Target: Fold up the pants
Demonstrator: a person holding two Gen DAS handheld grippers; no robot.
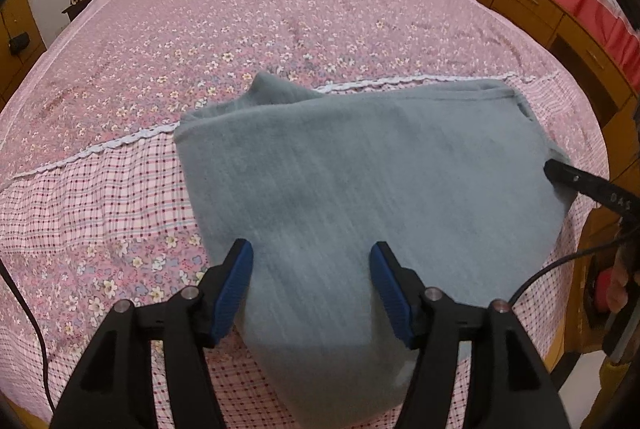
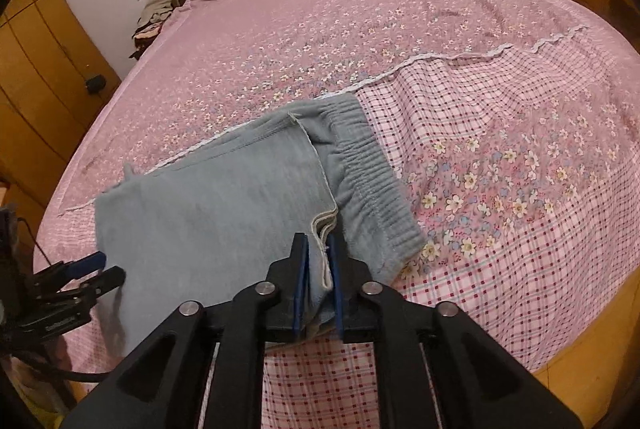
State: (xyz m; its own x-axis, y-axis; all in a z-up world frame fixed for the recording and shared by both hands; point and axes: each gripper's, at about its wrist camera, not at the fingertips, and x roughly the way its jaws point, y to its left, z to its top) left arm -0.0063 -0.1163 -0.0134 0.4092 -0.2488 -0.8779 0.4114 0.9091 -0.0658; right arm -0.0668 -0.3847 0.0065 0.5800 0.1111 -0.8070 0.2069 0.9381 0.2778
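One pair of grey-blue fleece pants (image 2: 224,197) lies folded on the pink flowered bedspread (image 2: 360,29), near its front edge. Its long axis runs from 8 to 2 o'clock in the right wrist view, the gathered waistband at 2. Two grippers: the left gripper (image 1: 312,261) stands apart over the cloth; the right gripper (image 2: 318,253) is clamped on the hem edge.

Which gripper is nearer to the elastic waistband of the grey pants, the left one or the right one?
Right. The right gripper sits on the folded hem right beside the waistband. The left gripper is open over the pants' opposite folded end.
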